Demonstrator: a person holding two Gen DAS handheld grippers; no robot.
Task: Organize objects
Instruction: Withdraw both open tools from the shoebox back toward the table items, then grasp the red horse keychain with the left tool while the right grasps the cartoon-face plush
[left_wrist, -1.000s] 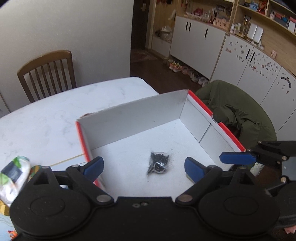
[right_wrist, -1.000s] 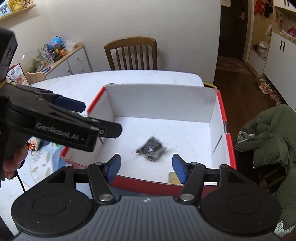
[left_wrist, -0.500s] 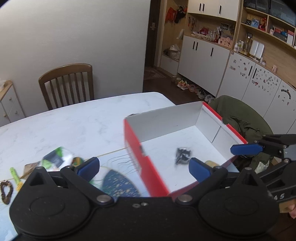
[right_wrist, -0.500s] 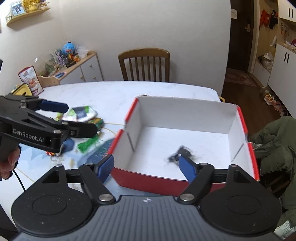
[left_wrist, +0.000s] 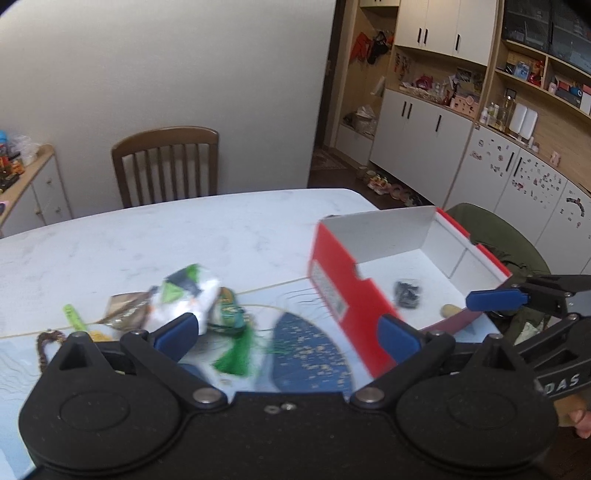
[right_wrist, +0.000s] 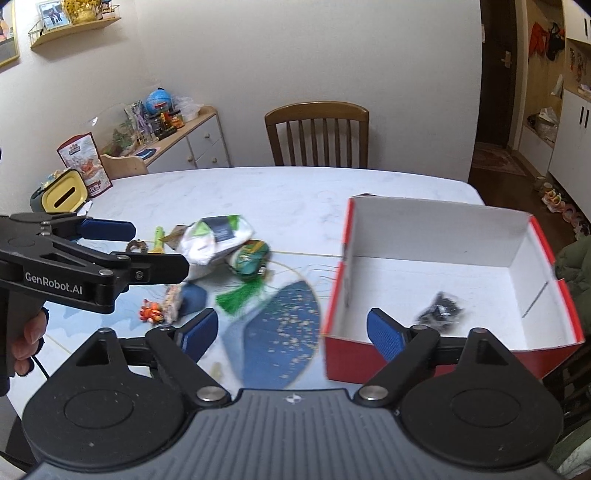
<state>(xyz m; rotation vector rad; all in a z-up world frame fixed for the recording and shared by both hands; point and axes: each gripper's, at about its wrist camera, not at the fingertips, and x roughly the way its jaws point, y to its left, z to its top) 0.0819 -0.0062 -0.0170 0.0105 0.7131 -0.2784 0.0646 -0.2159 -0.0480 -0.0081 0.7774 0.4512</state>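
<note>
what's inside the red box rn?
In the red box: one small black bag and a tan item near the front wall. The near corner is hidden behind that wall.

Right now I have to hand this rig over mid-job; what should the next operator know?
Left claw: open, empty, over the clutter.
Right claw: open, empty, between the pile and the red box.
Done: small black bag lies in the box, along with a tan piece.
Left: white-green packet, green tassel charm, bead bracelet, small toys, all on the table.
</note>
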